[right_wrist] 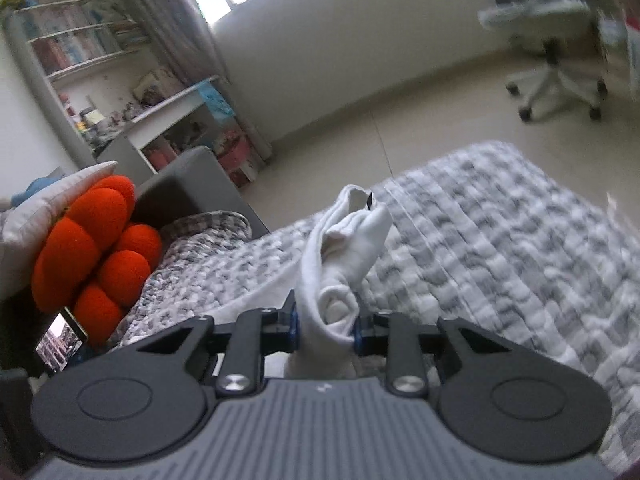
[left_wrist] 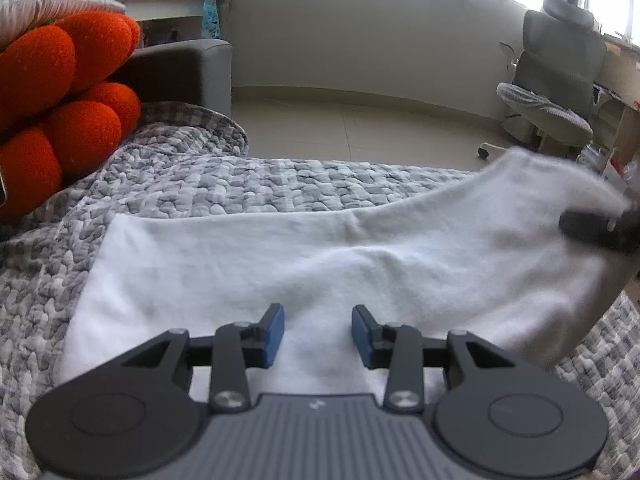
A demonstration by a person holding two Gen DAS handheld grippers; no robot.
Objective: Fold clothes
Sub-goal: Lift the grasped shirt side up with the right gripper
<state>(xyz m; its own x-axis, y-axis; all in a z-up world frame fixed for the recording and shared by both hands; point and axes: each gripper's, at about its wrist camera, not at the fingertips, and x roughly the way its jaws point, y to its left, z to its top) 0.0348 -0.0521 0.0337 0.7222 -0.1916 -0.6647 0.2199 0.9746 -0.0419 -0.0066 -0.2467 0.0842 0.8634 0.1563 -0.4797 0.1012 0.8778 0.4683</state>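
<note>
Grey patterned bed cover [left_wrist: 192,184] carrying a white garment [left_wrist: 240,264]. Left claw [left_wrist: 318,336], jaws apart, hovers over the garment's near edge; right claw [right_wrist: 325,330] clamps its bunched, lifted right end.

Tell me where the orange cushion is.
The orange cushion is at the far left of both views, on the grey quilt, against the grey sofa arm.

We see a bed under a grey-and-white pebble-patterned quilt [left_wrist: 208,184]; on it lie a white garment [left_wrist: 224,264] and an orange lobed cushion [left_wrist: 60,92].
</note>
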